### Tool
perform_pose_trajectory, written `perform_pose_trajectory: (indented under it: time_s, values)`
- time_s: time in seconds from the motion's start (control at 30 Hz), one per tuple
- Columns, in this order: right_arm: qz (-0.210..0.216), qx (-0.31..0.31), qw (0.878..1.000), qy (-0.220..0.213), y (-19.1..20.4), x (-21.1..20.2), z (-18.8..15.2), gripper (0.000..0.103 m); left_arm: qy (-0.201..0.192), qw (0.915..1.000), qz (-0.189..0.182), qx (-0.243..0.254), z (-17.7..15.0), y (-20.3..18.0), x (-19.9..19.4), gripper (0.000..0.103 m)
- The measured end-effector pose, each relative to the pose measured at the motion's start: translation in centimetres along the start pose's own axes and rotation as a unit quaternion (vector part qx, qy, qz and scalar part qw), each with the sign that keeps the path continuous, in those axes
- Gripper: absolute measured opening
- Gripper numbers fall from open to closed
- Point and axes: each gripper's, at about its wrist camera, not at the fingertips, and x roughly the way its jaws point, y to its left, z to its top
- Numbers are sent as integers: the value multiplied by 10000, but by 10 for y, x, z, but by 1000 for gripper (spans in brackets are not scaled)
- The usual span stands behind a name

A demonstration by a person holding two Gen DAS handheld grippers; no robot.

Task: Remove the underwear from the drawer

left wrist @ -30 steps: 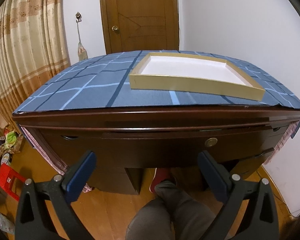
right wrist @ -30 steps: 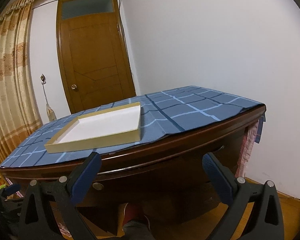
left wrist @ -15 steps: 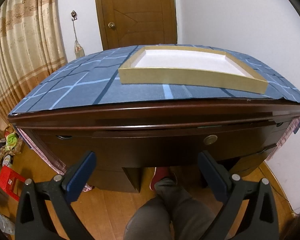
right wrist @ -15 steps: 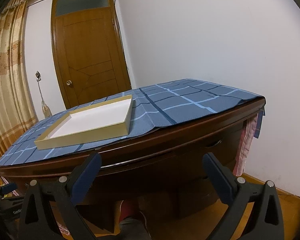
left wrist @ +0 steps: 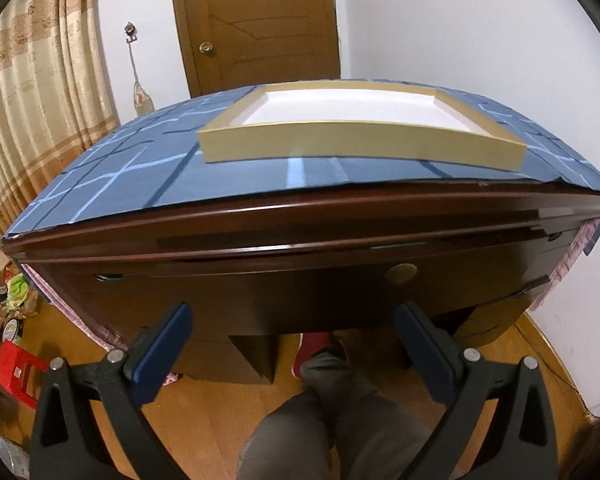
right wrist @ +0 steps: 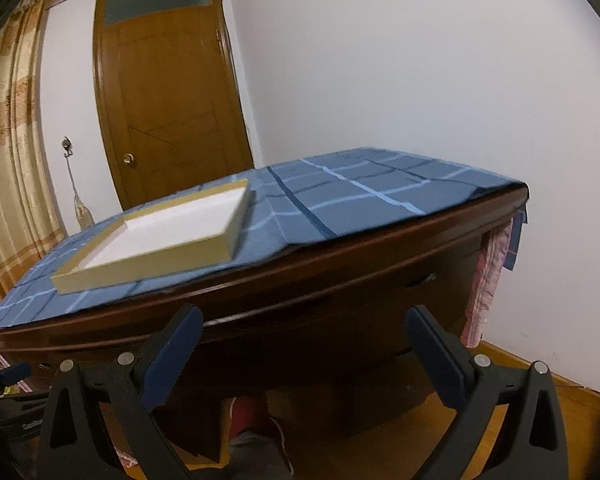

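— What colours do you have in front of you?

— Your desk point(left wrist: 260, 292) is dark reddish-brown wood, and the cloth point(left wrist: 148, 172) over it is blue, crossed by light-blue and navy lines in a grid. The tray point(left wrist: 360, 146) you see on it has tan walls and a white inside.

— And your grippers?

— Your left gripper point(left wrist: 292, 344) and right gripper point(right wrist: 304, 344) are black, with dark blue pads point(left wrist: 162, 354).

— The room around you?

— Your door point(right wrist: 168, 92) is orange-brown, the curtain point(left wrist: 40, 92) beige with tan bands, the wall point(right wrist: 420, 60) white. Your trouser leg point(left wrist: 332, 428) is grey, the shoe point(left wrist: 316, 346) red, the stool point(left wrist: 16, 372) red.
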Motion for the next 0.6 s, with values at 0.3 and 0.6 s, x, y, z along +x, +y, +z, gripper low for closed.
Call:
perform_pose_trajectory:
  time_s: [0.3,0.6]
  values:
    - [171,-25,9998,122,-33,24,-11,102,-97,9999,-104,-51,2,-14,6,103]
    - [1150,-381,9921,334,-47,66,-17,102,-131,9999,65,5,4,-18,22,102]
